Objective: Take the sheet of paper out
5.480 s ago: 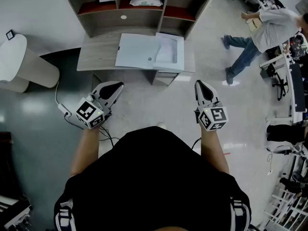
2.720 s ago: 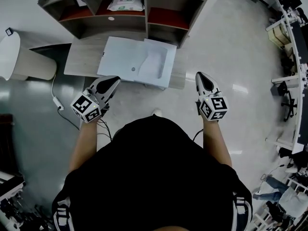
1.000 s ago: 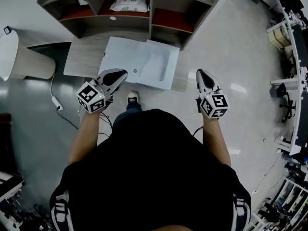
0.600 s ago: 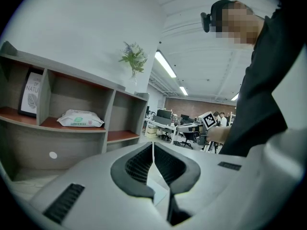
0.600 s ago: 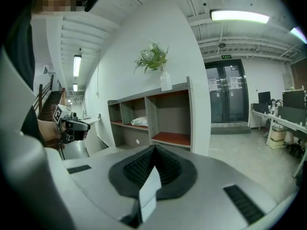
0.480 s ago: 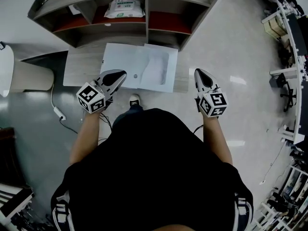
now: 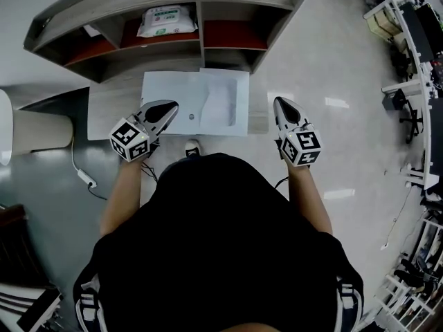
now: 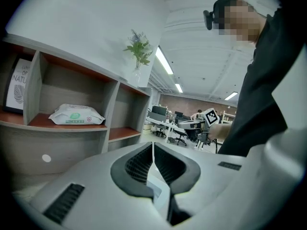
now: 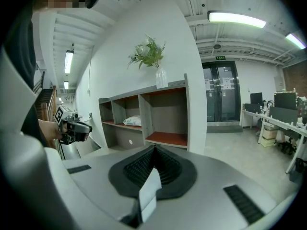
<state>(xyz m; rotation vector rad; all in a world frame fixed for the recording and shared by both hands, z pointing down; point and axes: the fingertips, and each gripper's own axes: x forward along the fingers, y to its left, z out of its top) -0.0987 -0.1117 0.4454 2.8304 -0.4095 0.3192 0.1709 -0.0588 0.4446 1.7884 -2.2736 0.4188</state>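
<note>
A pale translucent folder (image 7: 181, 92) with a snap button lies flat on the low wooden desk (image 7: 111, 106). A whiter sheet of paper (image 7: 221, 106) shows inside its right half. My left gripper (image 7: 173, 106) is shut and empty, and hangs over the folder's near left corner. My right gripper (image 7: 279, 103) is also shut and empty, just off the desk's right end, apart from the folder. In the left gripper view the jaws (image 8: 153, 145) meet with nothing between them. The right gripper view shows the same (image 9: 153, 147). The folder is hidden in both gripper views.
A shelf unit (image 7: 201, 26) backs the desk and holds a pack of wipes (image 7: 166, 21) and a framed card (image 7: 90, 30). A vase of flowers (image 9: 153, 56) stands on top. A white round bin (image 7: 28, 130) and a floor cable (image 7: 86, 178) lie to the left. Office desks (image 7: 415, 47) stand far right.
The person has stepped closer to the desk, and the view now looks more squarely down on it. Both grippers came forward with them, still shut. The folder has not moved.
</note>
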